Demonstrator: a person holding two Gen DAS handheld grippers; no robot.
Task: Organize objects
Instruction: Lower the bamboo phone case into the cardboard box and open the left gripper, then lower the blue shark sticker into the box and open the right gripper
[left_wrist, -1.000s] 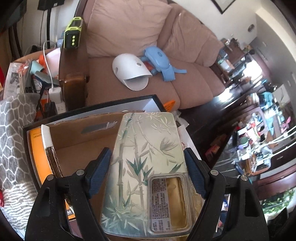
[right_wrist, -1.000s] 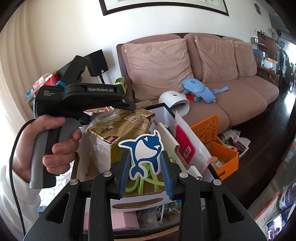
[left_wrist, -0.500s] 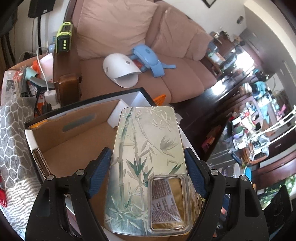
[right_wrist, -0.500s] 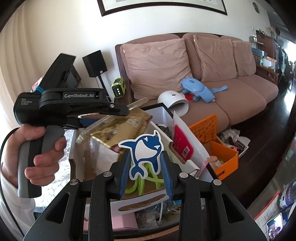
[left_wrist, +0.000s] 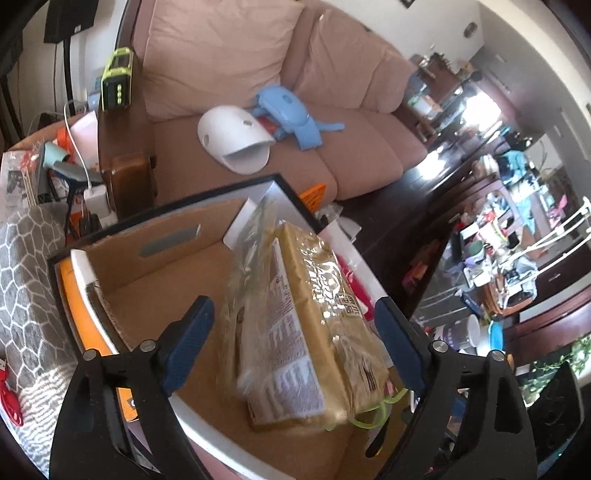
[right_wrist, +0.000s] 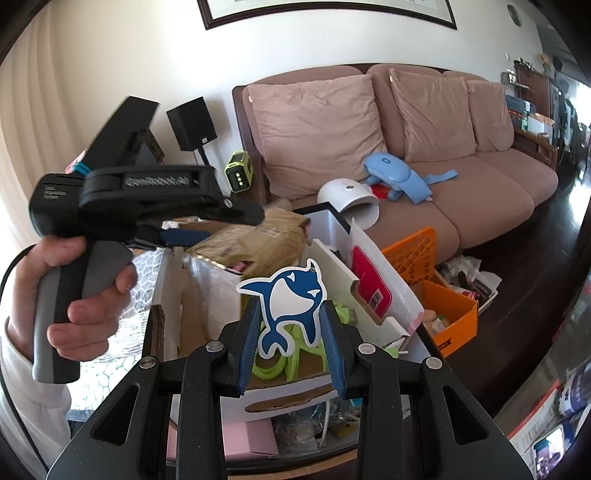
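Observation:
A gold, plastic-wrapped package (left_wrist: 310, 325) lies tilted inside the open cardboard box (left_wrist: 155, 258), no longer between the pads. My left gripper (left_wrist: 295, 343) is open above it; in the right wrist view it (right_wrist: 207, 229) hovers over the same package (right_wrist: 258, 240). My right gripper (right_wrist: 291, 339) is shut on a blue-and-white whale card (right_wrist: 288, 295) with green loops (right_wrist: 291, 362) hanging below, held over the box's near end.
A pink sofa (left_wrist: 295, 155) behind the box holds a white dome device (left_wrist: 232, 136) and a blue massager (left_wrist: 291, 114). An orange crate (right_wrist: 436, 291) stands right of the box. A grey patterned cloth (left_wrist: 26, 280) lies at left.
The left gripper opened and the package, earlier flat between its pads with its bamboo face up, tipped over and dropped into the box. The right gripper stayed still.

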